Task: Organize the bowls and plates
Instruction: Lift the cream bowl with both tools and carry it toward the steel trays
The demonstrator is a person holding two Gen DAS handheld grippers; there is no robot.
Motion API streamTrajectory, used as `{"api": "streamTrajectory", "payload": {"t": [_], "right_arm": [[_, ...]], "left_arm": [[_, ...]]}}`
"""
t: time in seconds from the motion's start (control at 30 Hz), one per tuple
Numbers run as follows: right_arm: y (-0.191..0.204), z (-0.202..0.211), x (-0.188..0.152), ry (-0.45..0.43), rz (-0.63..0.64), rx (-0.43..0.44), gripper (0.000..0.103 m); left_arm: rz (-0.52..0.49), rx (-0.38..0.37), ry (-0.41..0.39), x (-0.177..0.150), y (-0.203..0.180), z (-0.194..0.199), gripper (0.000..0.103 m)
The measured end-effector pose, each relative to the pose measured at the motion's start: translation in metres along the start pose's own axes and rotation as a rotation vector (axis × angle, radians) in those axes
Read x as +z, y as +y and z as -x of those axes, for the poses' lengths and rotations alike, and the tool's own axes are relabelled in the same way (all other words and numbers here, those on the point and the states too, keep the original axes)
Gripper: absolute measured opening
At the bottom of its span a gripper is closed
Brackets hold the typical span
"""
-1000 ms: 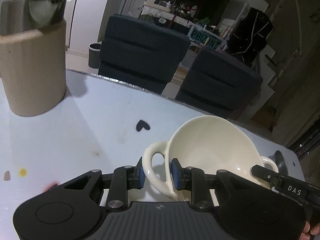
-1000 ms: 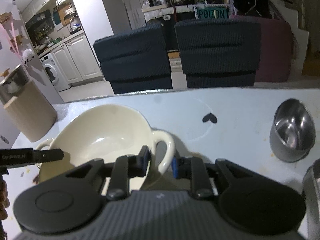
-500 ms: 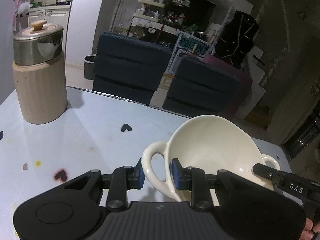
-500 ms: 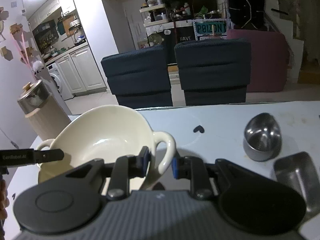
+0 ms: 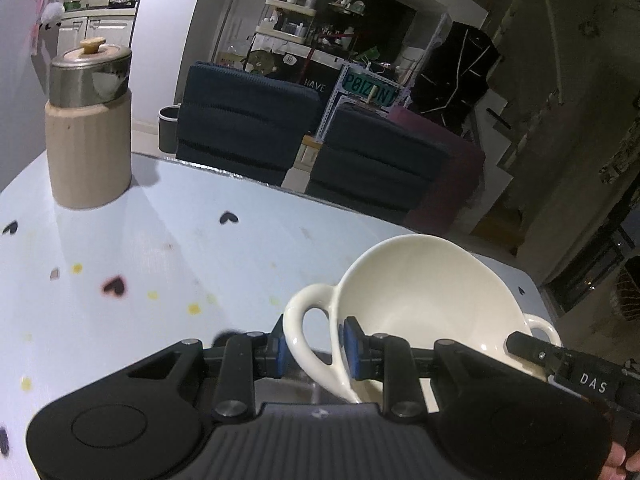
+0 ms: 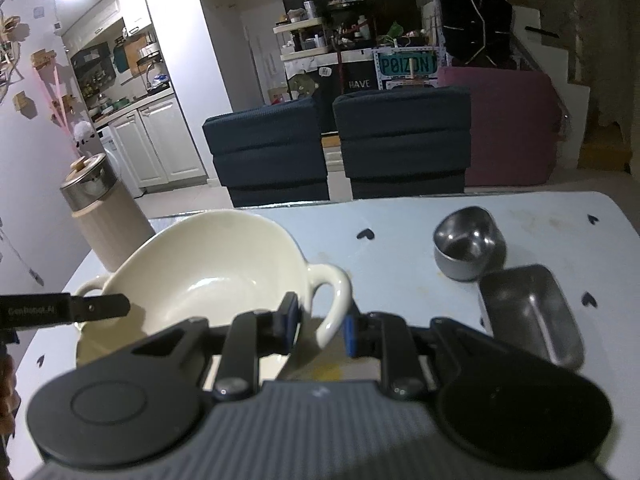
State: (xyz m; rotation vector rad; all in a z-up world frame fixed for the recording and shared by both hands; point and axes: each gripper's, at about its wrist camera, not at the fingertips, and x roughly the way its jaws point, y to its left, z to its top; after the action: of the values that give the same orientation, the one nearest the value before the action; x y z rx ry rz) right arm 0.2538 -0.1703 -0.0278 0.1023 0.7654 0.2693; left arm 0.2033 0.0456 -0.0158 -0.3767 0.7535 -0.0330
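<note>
A cream bowl with two loop handles [image 5: 424, 300] hangs tilted above the pale blue table [image 5: 160, 264]. My left gripper [image 5: 312, 350] is shut on its left handle. My right gripper [image 6: 320, 330] is shut on its other handle, and the bowl [image 6: 208, 276] fills the left of the right wrist view. A round steel bowl [image 6: 468, 244] and a steel scoop-shaped dish [image 6: 528, 320] sit on the table to the right of the bowl. Each gripper's finger shows in the other's view.
A beige ribbed canister with a steel lid [image 5: 88, 128] stands at the table's far left; it also shows in the right wrist view [image 6: 104, 220]. Two dark blue chairs [image 6: 340, 152] stand beyond the far table edge. Small heart marks dot the table.
Both grippers have lifted the bowl up and back from the table. More of the table, the canister and the steel dishes has come into view.
</note>
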Motion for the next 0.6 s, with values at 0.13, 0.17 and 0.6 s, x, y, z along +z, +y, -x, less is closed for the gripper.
{"api": "streamTrajectory", "payload": {"t": [0.13, 0.17, 0.6], "right_arm": [[-0.004, 0.015, -0.013, 0.001, 0.003, -0.011, 0.026], [-0.003, 0.019, -0.017, 0.001, 0.001, -0.014, 0.026], [-0.027, 0.051, -0.066, 0.032, -0.031, -0.068, 0.026]], "left_arm": [[-0.003, -0.015, 0.005, -0.018, -0.007, 0.008, 0.029], [-0.009, -0.018, 0.006, -0.024, -0.009, 0.01, 0.029], [-0.054, -0.064, 0.065, -0.08, -0.034, 0.01, 0.029]]}}
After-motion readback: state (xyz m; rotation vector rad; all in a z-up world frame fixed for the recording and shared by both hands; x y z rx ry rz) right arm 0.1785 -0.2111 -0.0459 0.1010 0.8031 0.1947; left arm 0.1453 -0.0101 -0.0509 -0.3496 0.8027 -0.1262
